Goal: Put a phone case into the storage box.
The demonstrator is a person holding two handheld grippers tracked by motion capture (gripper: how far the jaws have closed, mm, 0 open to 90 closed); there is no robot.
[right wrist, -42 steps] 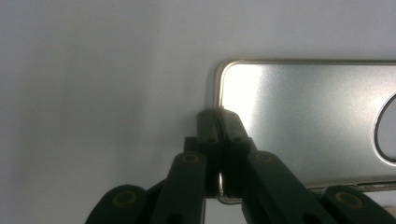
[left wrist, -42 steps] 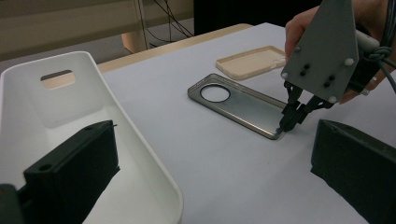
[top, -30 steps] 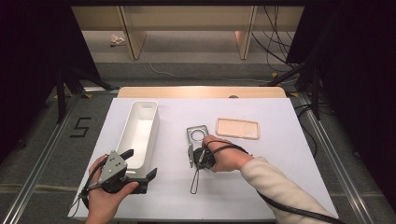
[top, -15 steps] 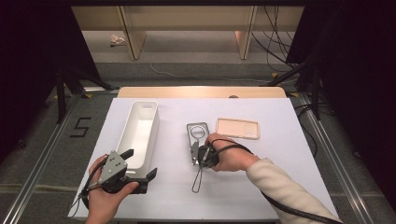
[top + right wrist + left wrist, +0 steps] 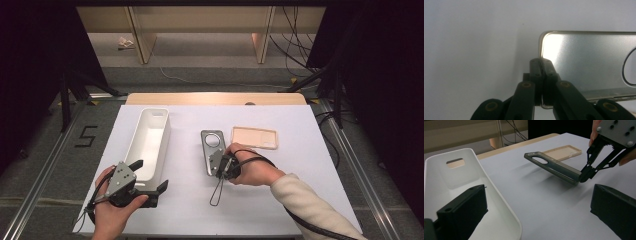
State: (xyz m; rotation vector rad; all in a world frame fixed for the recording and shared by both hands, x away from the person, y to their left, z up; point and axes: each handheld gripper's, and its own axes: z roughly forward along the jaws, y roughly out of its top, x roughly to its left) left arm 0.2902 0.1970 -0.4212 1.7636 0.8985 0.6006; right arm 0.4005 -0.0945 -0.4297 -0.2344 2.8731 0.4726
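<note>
A grey phone case (image 5: 212, 144) with a round camera hole is clamped at its near short edge by my right gripper (image 5: 218, 167), which is shut on it. In the left gripper view the grey case (image 5: 554, 166) hangs tilted above the white table and casts a shadow, with the right gripper (image 5: 584, 176) at its lower end. The right gripper view shows the closed tips (image 5: 541, 65) pinching the case's rim (image 5: 584, 60). My left gripper (image 5: 150, 175) rests open by the white bin's near end, with nothing between its jaws (image 5: 536, 215).
A beige phone case (image 5: 254, 137) lies flat to the right of the grey one, beyond it in the left gripper view (image 5: 564, 152). A long white bin (image 5: 165, 145) stands at the left with nothing in it (image 5: 499, 200). Dark floor and stands surround the table.
The right hand has shifted slightly with the grey case in its grip. The left gripper has stayed in place.
</note>
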